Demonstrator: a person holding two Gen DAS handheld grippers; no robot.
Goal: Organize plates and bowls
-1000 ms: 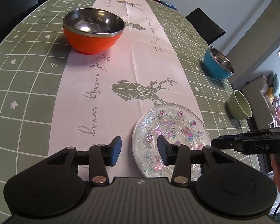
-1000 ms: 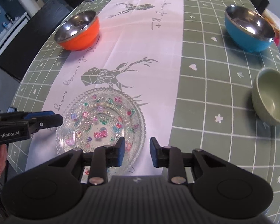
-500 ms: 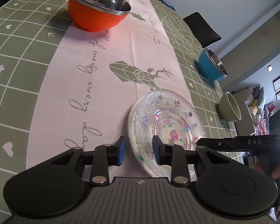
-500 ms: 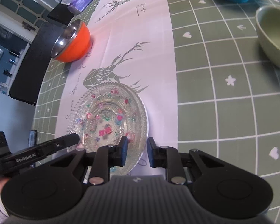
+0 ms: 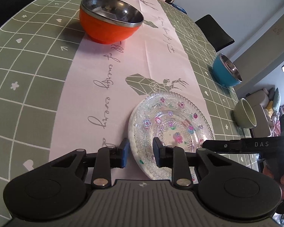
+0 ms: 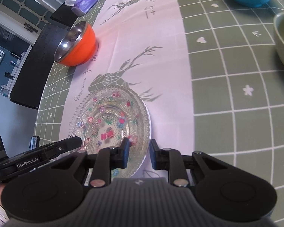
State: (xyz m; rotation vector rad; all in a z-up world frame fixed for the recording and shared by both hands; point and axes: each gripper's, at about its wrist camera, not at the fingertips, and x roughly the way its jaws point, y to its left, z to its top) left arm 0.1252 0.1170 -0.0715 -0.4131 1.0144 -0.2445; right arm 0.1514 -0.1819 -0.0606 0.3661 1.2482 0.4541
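The glass plate [image 5: 172, 130], beaded and dotted with small coloured flowers, lies on the pale runner [image 5: 134, 60] just in front of its printed deer. The left gripper [image 5: 140, 152] straddles the plate's left rim, jaws parted with the rim between them and not clamped. The right gripper [image 6: 138, 152] straddles the plate's right rim the same way. Beyond the plate to the left stands the orange bowl [image 5: 111, 21]; to its right stand the blue bowl [image 5: 227, 71] and the green bowl [image 5: 245, 116].
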